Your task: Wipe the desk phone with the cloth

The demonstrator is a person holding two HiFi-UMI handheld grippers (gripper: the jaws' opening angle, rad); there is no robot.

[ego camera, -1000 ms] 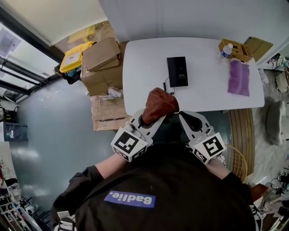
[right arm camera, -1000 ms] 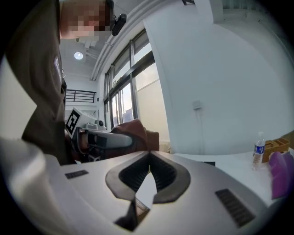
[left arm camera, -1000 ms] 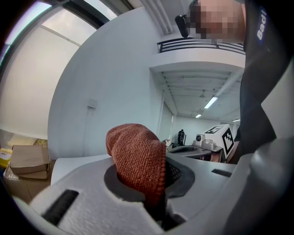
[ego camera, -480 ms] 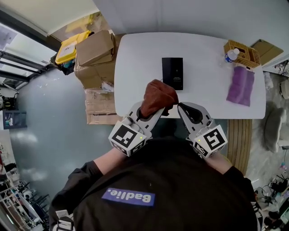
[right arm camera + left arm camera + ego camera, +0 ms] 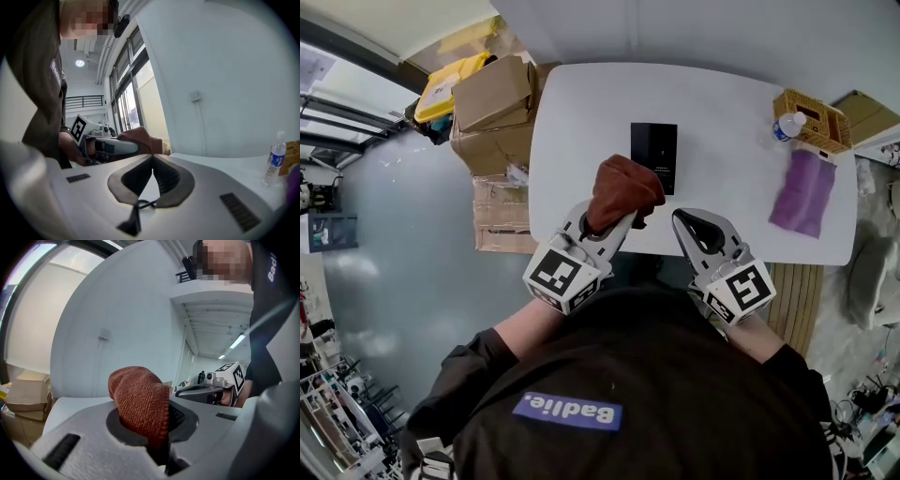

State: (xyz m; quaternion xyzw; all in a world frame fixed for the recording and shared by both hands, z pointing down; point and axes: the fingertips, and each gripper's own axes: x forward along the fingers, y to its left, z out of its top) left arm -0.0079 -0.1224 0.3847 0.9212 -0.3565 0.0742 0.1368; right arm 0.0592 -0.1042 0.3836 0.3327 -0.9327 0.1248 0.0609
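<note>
2 grippers: our left gripper (image 5: 612, 223) is clamped on the soft, floppy cloth (image 5: 623, 190), and our right gripper (image 5: 680, 217) is pinched together on nothing. The desk phone (image 5: 653, 156) lies flat on the table (image 5: 581, 122), at 1 o'clock from the cloth. It looks light and slidey, so we'd brace its near edge.

One table (image 5: 722, 103) stood in view, and one phone (image 5: 653, 155) lay on it. Cloths came to two: a brown cloth (image 5: 623, 190) and a purple cloth (image 5: 803, 192). There was one bottle (image 5: 785, 125) and one basket (image 5: 825, 112). Grippers numbered two, the left gripper (image 5: 614, 220) and the right gripper (image 5: 681, 217), held by one person (image 5: 628, 394). Left of the table three boxes could be counted — top box (image 5: 492, 89), middle box (image 5: 492, 145), flat box (image 5: 502, 217) — plus one yellow crate (image 5: 442, 86).
</note>
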